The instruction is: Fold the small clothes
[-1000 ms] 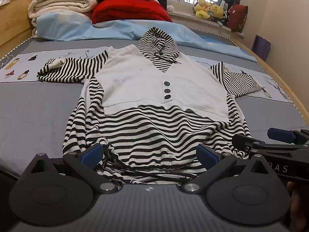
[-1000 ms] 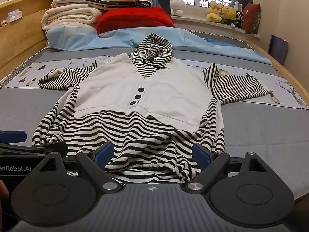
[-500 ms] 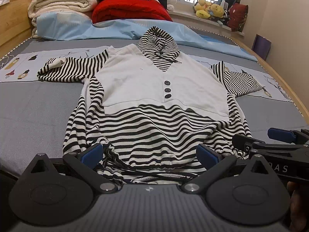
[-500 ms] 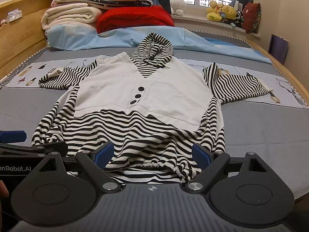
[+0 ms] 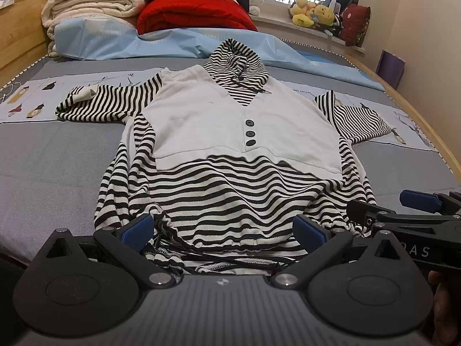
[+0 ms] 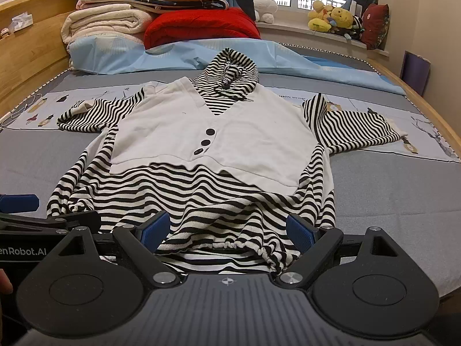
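Striped hoodie [image 5: 230,150] lies flat on the grey bed [image 5: 43,155], hood toward 12 o'clock. Left gripper [image 5: 223,230] and right gripper [image 6: 227,229] both spread apart at the hem. Folded blankets [image 6: 109,23], red pillow [image 6: 201,26] at 11, plush toys [image 6: 334,17] at 1.
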